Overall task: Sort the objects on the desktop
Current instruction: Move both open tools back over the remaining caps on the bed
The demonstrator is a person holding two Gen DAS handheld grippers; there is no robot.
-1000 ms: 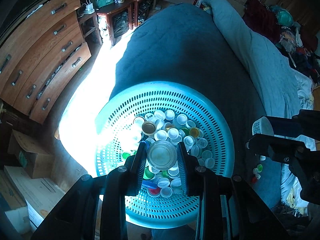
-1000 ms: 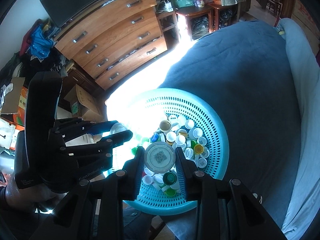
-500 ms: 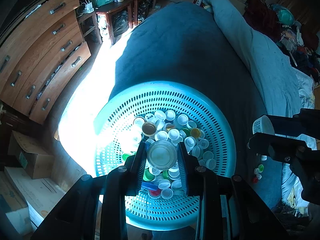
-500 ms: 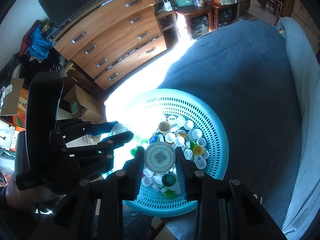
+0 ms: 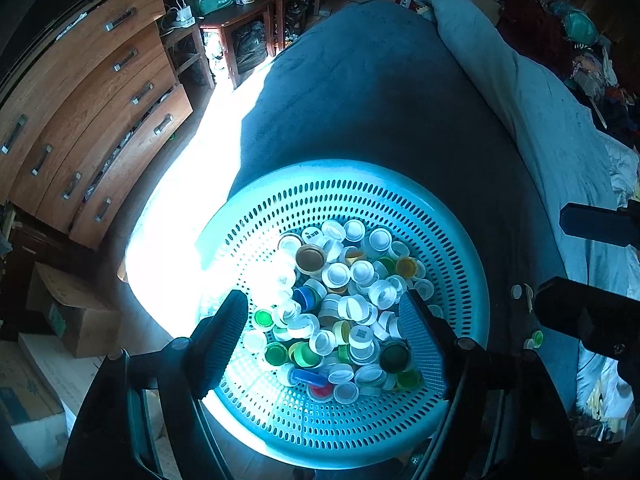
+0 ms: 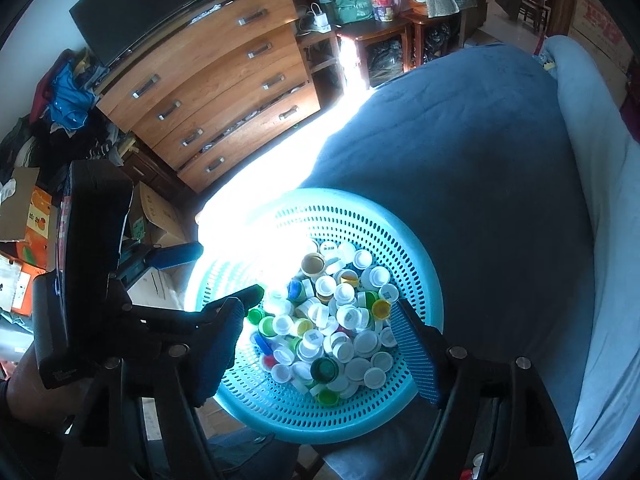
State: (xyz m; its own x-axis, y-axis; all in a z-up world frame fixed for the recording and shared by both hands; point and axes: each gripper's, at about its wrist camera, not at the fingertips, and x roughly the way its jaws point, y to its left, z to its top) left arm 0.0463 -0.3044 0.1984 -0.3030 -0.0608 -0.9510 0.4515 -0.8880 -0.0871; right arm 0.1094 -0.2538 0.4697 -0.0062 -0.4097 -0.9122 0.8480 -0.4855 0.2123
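Sunlit blue bedding carries the work, with a bright patch of glare along its left edge. Nearest, the left gripper [image 5: 324, 320] hangs spread wide and empty over the near half of a turquoise basket [image 5: 400, 184], its 2 fingers [image 5: 224, 332] either side of the pile. The right gripper [image 6: 320, 344] is likewise spread apart over the same basket and grasps nothing.

Inside the basket lies a heap of bottle caps [image 5: 348, 304], mostly white, with green, yellow, blue and 1 red among them, plus a brown lid [image 5: 310, 259] at the far side of the heap. Judging by this, the sorting has barely started or the basket is the collecting spot: nearly every cap sits mixed together. A few loose caps [image 5: 528, 320] lie on the bed just right of the basket rim, so those seem left to gather.

The caps overlap and tilt, so picking 1 alone looks fiddly, and glare hides the left part of the heap.

Farther off, a wooden dresser [image 6: 224, 92] stands left, cardboard boxes [image 5: 68, 312] sit on the floor, a cluttered side table [image 5: 244, 12] lies beyond, and a pale duvet [image 5: 540, 92] runs along the right.
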